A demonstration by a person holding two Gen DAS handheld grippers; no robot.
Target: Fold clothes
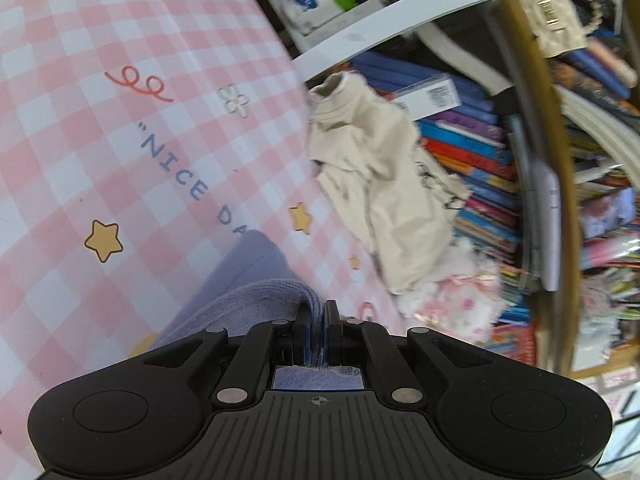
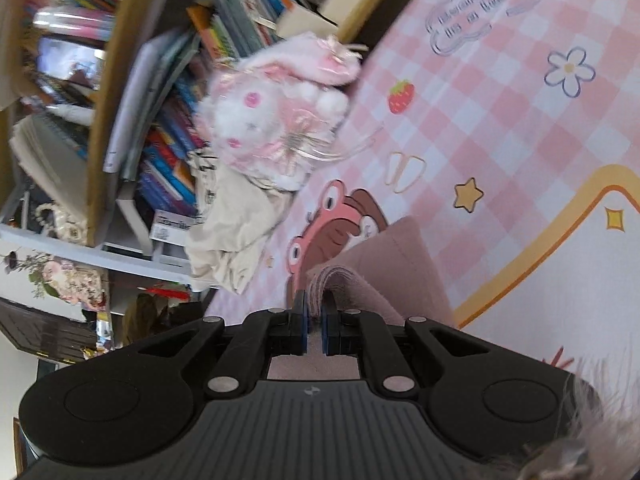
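A pink-and-white checked play mat (image 1: 120,120) carries everything. At its edge beside the bookshelf (image 1: 480,160) lie a crumpled cream cotton garment (image 1: 372,168) and a fluffy pink-and-white garment (image 2: 276,112). The left gripper (image 1: 318,320) pinches a lavender knit garment (image 1: 240,288); the right gripper (image 2: 315,312) pinches dusty-pink fleece fabric (image 2: 384,272).

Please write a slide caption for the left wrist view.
Left gripper shut on lavender cloth above the pink checked mat.
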